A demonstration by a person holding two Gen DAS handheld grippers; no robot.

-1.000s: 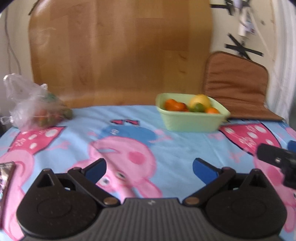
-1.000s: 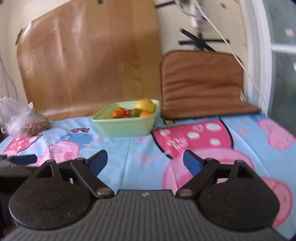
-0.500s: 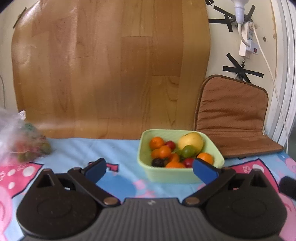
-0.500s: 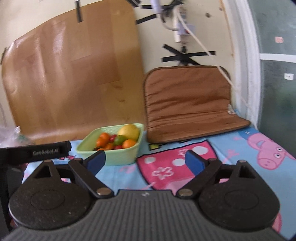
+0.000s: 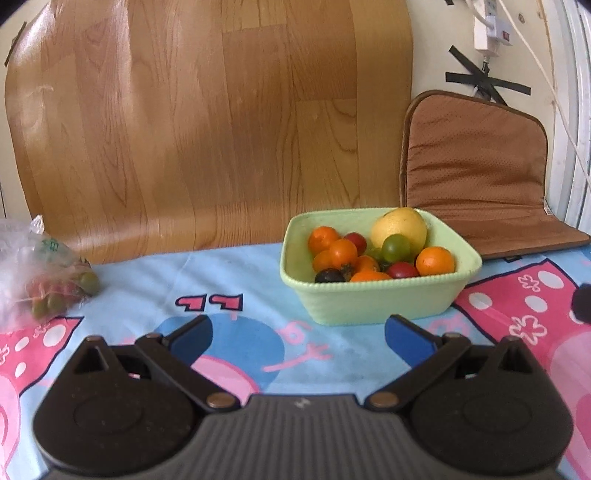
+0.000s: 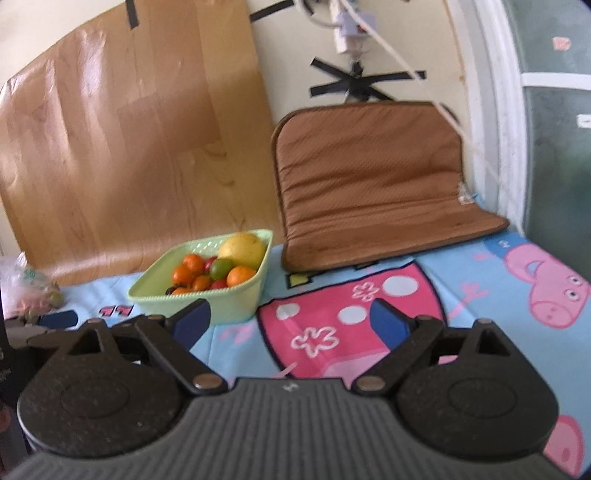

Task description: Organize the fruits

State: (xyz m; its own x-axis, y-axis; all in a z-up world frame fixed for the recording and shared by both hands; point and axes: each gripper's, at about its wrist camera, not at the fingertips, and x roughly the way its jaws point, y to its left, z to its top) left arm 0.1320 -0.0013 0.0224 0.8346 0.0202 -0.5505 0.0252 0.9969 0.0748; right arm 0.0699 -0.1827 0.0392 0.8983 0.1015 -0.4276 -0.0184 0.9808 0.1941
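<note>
A pale green basket [image 5: 376, 304] [image 6: 221, 299] stands on the cartoon-print cloth and holds a yellow fruit [image 5: 399, 227] [image 6: 242, 249], several oranges [image 5: 435, 260], a green fruit [image 5: 396, 248] and small red ones. At the far left lies a clear plastic bag [image 5: 40, 273] [image 6: 26, 286] with more small green and red fruit inside. My left gripper [image 5: 298, 341] is open, empty, a short way in front of the basket. My right gripper [image 6: 290, 321] is open and empty too, to the right of the basket and nearer than it.
A wood-pattern sheet [image 5: 207, 122] leans against the wall behind the table. A brown cushion [image 5: 476, 177] [image 6: 373, 177] rests at the back right. A power strip and cables [image 6: 351, 33] hang on the wall above it. The left gripper's blue fingertip [image 6: 55, 318] shows at the right wrist view's left edge.
Both views have tilted up and drawn nearer the basket, which now sits larger and more central. The bag has slid toward the left edge. Both grippers stay open and empty.
</note>
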